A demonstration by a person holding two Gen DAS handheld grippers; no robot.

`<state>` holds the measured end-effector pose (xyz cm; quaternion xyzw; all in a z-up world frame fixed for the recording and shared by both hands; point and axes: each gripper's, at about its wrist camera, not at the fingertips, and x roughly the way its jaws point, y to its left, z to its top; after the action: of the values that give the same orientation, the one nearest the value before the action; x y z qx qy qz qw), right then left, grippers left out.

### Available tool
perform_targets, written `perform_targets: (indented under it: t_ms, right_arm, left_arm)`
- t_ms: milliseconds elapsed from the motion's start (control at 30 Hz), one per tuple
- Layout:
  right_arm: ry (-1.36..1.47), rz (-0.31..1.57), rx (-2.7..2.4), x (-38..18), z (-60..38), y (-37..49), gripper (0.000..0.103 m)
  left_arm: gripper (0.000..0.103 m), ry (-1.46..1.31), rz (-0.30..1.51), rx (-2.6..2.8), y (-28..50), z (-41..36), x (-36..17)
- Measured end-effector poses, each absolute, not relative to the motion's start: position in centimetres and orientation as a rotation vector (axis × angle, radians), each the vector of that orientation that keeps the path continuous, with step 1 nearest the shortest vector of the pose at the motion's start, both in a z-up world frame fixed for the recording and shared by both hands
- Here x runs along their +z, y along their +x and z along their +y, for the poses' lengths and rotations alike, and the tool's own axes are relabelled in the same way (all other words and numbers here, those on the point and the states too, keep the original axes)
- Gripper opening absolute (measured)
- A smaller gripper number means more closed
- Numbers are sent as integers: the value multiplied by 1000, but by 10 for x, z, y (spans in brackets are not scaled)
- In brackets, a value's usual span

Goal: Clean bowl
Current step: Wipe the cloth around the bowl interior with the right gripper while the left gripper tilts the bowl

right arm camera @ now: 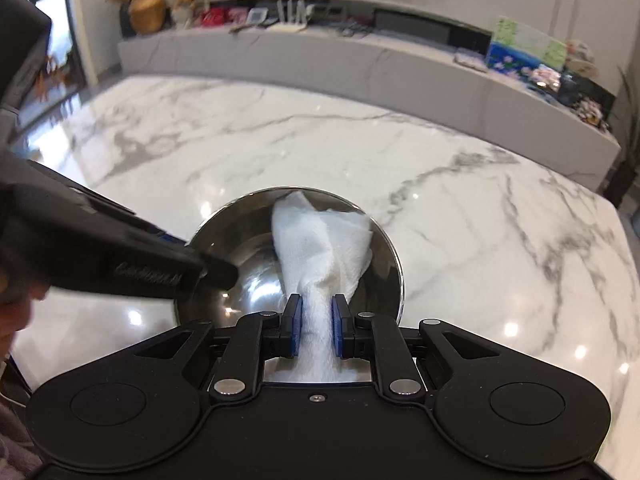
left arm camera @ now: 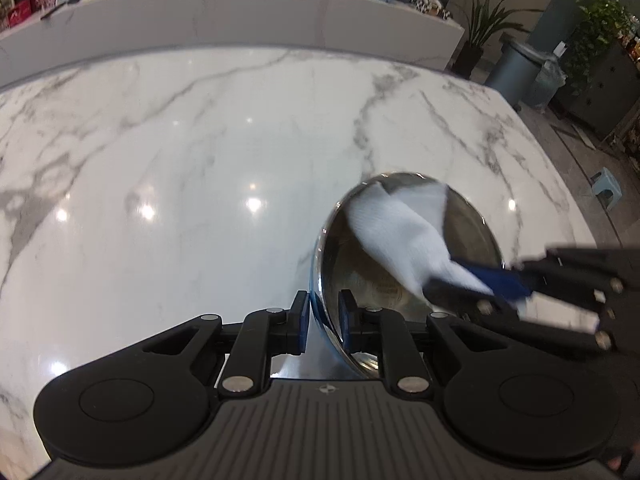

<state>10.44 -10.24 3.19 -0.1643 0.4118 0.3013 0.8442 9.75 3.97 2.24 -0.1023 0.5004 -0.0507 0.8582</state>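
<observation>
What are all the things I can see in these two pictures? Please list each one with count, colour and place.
bowl: one, shiny steel, on the table, rim clamped by the left gripper
paper towel: one, white, lying inside the bowl, its near end pinched by the right gripper
table: one, white marble with grey veins, under the bowl
shelf: one, pale, behind the table, with boxes and pictures
bin: one, grey, on the floor beside plants
stool: one, light blue, on the floor
left gripper: black, blue pads
right gripper: black, blue pads
</observation>
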Motion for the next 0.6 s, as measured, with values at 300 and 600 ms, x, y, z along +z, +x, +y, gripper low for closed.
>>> perform_targets:
  t_ms: [300, 600]
  right_arm:
    - [-419, 950, 697, 18, -83, 111, 14]
    - [-454, 936, 766, 32, -88, 119, 17]
  left_arm:
    - [21, -258, 1060, -141, 98, 50, 19]
    - [32, -252, 1022, -152, 97, 51, 23]
